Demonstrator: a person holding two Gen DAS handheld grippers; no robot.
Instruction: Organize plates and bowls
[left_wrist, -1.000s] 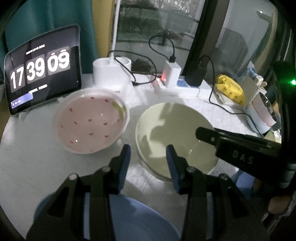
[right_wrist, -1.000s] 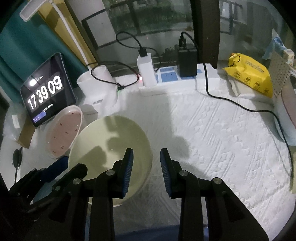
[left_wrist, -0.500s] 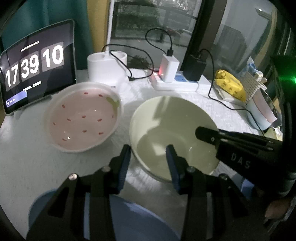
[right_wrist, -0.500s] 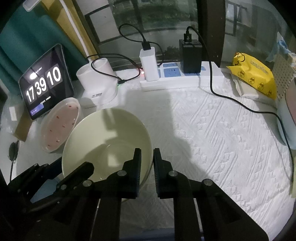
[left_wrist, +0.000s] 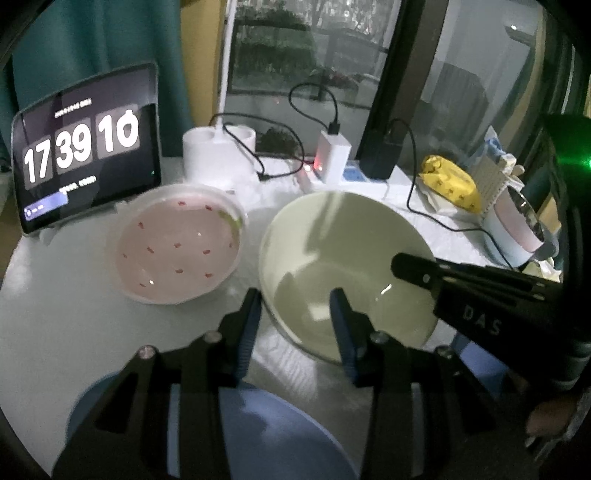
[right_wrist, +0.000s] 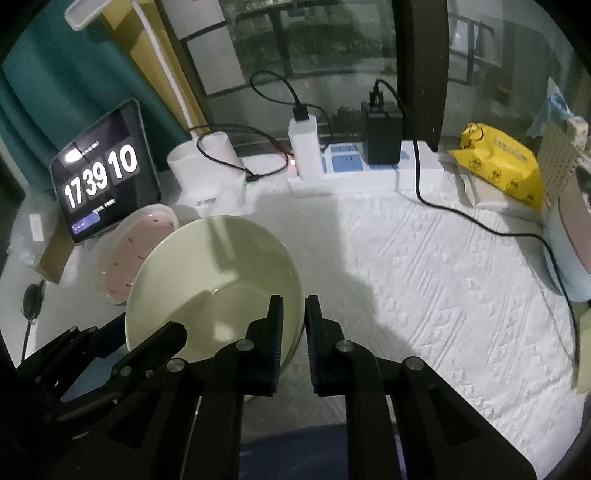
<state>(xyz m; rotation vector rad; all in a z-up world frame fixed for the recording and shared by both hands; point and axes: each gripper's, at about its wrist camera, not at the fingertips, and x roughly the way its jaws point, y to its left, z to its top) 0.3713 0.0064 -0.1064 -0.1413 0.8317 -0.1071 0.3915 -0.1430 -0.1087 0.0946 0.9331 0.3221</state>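
Green bowl (right_wrist: 218, 273) is pinched at its near rim by right tongs (right_wrist: 294, 325), ready for lifting (left tongs (left_wrist: 295, 314) half-open, empty).

Pale green bowl (right_wrist: 221, 266): glazed ceramic, glossy, catches highlights. Pink speckled bowl (left_wrist: 177, 243) left of it: same glossy glaze. Tablecloth (right_wrist: 424, 280) under both: white cloth, matt, embossed ribbed weave. My tongs' fingers (right_wrist: 275, 332): matt black plastic, ridged blue pads, metal rivets.
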